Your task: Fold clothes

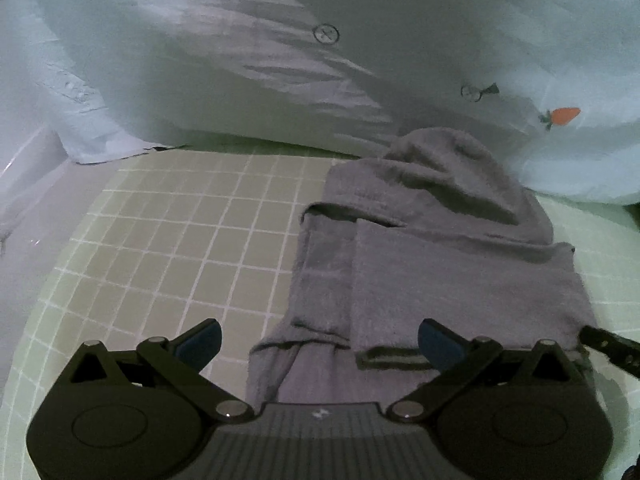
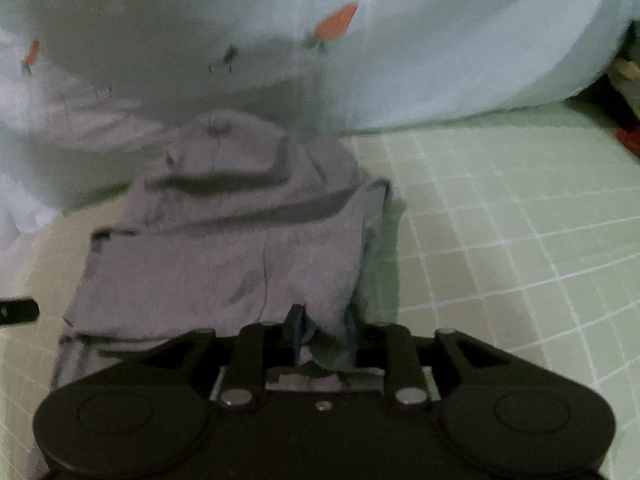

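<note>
A grey garment (image 1: pixel 432 256) lies partly folded on the green grid mat (image 1: pixel 168 240). My left gripper (image 1: pixel 320 344) is open, its fingers spread over the garment's near left edge, holding nothing. In the right wrist view the garment (image 2: pixel 224 256) lies ahead, and my right gripper (image 2: pixel 322 336) is shut on its near right edge, the cloth bunched between the blue pads. The tip of the right gripper shows at the right edge of the left wrist view (image 1: pixel 608 346).
A pale blue shirt with buttons and carrot prints (image 1: pixel 360 60) lies heaped behind the grey garment; it also fills the back of the right wrist view (image 2: pixel 440 60). The green mat (image 2: pixel 500 220) extends to the right. Dark clutter (image 2: pixel 628 120) sits at the far right.
</note>
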